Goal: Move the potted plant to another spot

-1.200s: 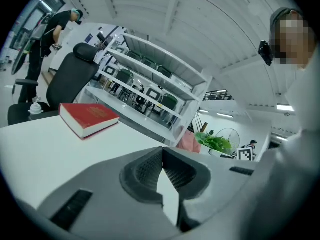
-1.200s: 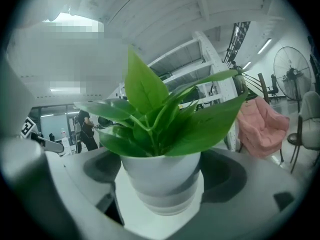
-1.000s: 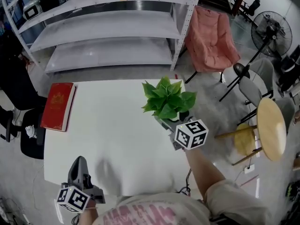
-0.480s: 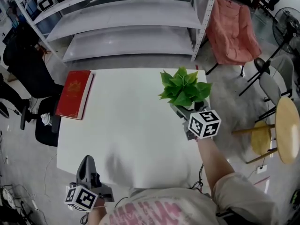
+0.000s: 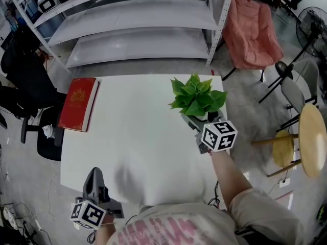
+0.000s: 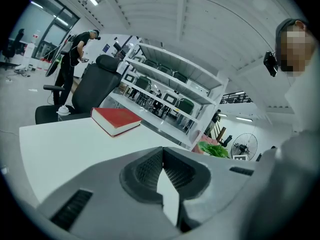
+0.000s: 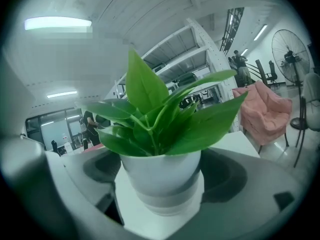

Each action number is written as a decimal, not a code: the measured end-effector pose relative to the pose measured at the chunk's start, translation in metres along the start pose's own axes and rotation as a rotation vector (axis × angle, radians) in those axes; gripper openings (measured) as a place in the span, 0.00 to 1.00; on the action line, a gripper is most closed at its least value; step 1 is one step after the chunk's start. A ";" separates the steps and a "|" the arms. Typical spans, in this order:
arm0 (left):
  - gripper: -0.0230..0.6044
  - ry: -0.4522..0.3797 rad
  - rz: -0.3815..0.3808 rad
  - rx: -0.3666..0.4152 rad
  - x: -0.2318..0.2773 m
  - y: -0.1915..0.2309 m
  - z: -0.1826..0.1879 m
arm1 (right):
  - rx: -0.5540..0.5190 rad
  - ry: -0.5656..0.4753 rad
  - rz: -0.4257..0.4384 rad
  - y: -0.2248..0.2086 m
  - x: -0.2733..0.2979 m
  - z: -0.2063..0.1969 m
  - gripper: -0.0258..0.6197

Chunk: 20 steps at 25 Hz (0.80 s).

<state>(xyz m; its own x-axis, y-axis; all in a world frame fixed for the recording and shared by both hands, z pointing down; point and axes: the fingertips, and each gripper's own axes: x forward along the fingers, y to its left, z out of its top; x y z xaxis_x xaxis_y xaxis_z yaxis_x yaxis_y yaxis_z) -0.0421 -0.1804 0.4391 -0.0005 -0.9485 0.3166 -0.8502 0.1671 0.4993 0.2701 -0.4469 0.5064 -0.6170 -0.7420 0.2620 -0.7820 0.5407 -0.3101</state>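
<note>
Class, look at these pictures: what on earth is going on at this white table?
A person holds a claw in each hand. The right claw is shut on the white pot of the green leafy potted plant, near the far right corner of the white rectangular table. The left claw is shut on nothing, at the table's near left edge. A red hardcover book lies untouched at the far left.

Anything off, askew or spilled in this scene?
Nothing stands out. The potted plant is held upright by the right hand-held gripper, with no soil on the table. The red book lies flat by the table's left edge. The left hand-held gripper is shut and empty.
</note>
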 end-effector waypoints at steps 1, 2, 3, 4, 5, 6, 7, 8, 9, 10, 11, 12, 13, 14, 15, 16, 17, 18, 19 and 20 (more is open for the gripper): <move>0.04 0.001 0.000 0.000 0.001 0.000 0.000 | 0.009 -0.002 0.000 0.000 0.000 0.000 0.83; 0.04 0.002 -0.002 0.000 0.001 -0.001 -0.001 | 0.018 -0.003 0.000 0.000 -0.001 -0.001 0.83; 0.04 0.004 -0.004 0.000 0.001 -0.002 -0.001 | 0.025 -0.003 0.002 0.000 -0.001 -0.002 0.83; 0.04 0.005 -0.007 0.002 0.002 -0.003 -0.001 | 0.029 -0.003 0.003 0.000 -0.002 -0.002 0.83; 0.04 0.004 -0.009 0.004 0.002 -0.004 -0.001 | 0.029 -0.001 0.004 0.000 -0.003 -0.003 0.83; 0.04 0.002 -0.010 0.006 0.002 -0.005 -0.001 | 0.030 0.000 0.004 0.000 -0.003 -0.004 0.83; 0.04 0.000 -0.009 0.008 0.003 -0.005 -0.001 | 0.031 0.000 0.003 -0.001 -0.004 -0.005 0.83; 0.04 -0.001 -0.009 0.011 0.002 -0.005 -0.002 | 0.034 -0.001 0.002 -0.001 -0.004 -0.006 0.83; 0.04 -0.002 -0.008 0.014 0.002 -0.005 -0.002 | 0.037 -0.002 0.001 -0.002 -0.005 -0.006 0.83; 0.04 -0.003 -0.006 0.017 0.002 -0.005 -0.003 | 0.040 -0.004 0.002 -0.003 -0.005 -0.007 0.83; 0.04 -0.005 -0.003 0.019 0.001 -0.004 -0.003 | 0.042 -0.006 0.003 -0.003 -0.006 -0.007 0.83; 0.04 -0.006 0.001 0.018 0.001 -0.002 -0.004 | 0.043 -0.008 0.004 -0.003 -0.006 -0.006 0.83; 0.04 -0.005 0.004 0.015 0.001 -0.001 -0.004 | 0.044 -0.009 0.004 -0.003 -0.006 -0.006 0.83; 0.04 -0.002 0.005 0.010 0.001 -0.001 -0.006 | 0.044 -0.009 0.004 -0.003 -0.007 -0.006 0.83; 0.04 0.003 0.004 0.006 0.002 -0.001 -0.008 | 0.044 -0.008 0.004 -0.003 -0.007 -0.007 0.83; 0.04 0.008 0.000 0.002 0.003 -0.002 -0.011 | 0.045 -0.007 0.003 -0.003 -0.007 -0.007 0.83; 0.04 0.012 -0.006 0.000 0.004 -0.004 -0.013 | 0.045 -0.005 0.002 -0.003 -0.007 -0.008 0.83; 0.04 0.015 -0.011 -0.001 0.004 -0.006 -0.015 | 0.046 -0.003 0.001 -0.003 -0.007 -0.008 0.83; 0.04 0.017 -0.015 -0.002 0.005 -0.008 -0.017 | 0.044 -0.001 0.000 -0.003 -0.007 -0.008 0.83; 0.04 0.020 -0.019 -0.002 0.006 -0.009 -0.017 | 0.042 0.001 -0.001 -0.002 -0.007 -0.008 0.83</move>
<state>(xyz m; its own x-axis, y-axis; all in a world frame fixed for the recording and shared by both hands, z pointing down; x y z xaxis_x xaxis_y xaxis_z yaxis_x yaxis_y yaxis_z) -0.0251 -0.1829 0.4502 0.0263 -0.9461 0.3229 -0.8491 0.1494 0.5066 0.2752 -0.4396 0.5129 -0.6163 -0.7421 0.2636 -0.7782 0.5226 -0.3483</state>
